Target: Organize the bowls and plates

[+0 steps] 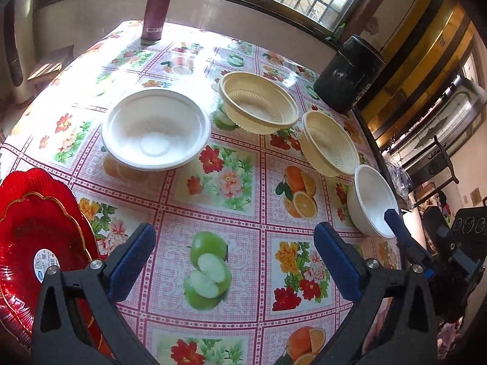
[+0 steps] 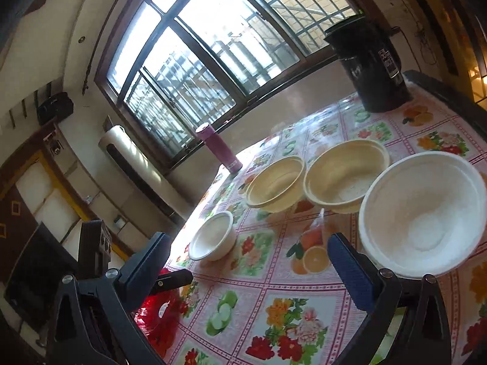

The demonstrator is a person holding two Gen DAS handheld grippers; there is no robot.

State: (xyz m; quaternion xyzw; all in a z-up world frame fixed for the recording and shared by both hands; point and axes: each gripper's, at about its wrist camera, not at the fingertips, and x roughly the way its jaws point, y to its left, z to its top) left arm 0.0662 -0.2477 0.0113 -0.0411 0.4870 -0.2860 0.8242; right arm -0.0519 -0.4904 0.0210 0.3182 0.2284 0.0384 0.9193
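Two white bowls and two cream bowls stand apart on the flowered tablecloth (image 1: 213,210). One white bowl (image 1: 156,127) (image 2: 213,237) is mid-left. The cream bowls (image 1: 258,102) (image 1: 330,143) sit to its right, also cream bowls (image 2: 275,184) (image 2: 344,176) in the right wrist view. The other white bowl (image 1: 373,200) (image 2: 423,213) is by the table's right edge. Stacked red glass plates (image 1: 39,237) (image 2: 158,319) lie beside my left gripper (image 1: 236,261), which is open and empty. My right gripper (image 2: 248,267) is open and empty next to the second white bowl, and its blue finger (image 1: 397,223) shows there.
A tall purple bottle (image 1: 158,3) (image 2: 219,149) stands at the table's far edge by the window. A black pot (image 1: 350,76) (image 2: 369,60) sits at the far right corner. The table's right edge (image 1: 380,152) drops off just beyond the bowls.
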